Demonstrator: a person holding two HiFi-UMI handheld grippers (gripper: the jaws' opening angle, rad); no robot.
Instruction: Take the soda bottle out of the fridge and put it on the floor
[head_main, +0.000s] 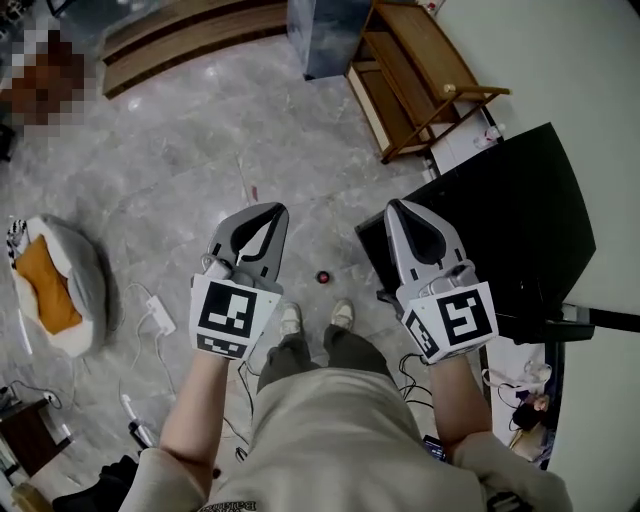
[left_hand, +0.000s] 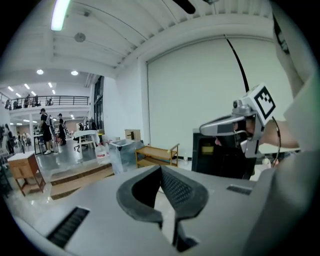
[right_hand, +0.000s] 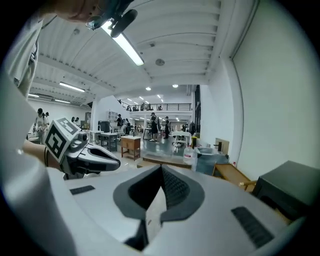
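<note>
Jaws together and empty on left gripper and right gripper; open floor ahead, fridge edge beside the right

Glossy stone floor, wooden shelf

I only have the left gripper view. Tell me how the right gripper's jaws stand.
Observer: The right gripper has its jaws together, with nothing between them.
Operator: Now report what is down below.
Observer: A small red round object lies on the floor, just ahead of the shoes.
Operator: Describe the person's left side.
Observer: A grey cushion with an orange centre lies there, and what looks like a white power strip is beside it.
</note>
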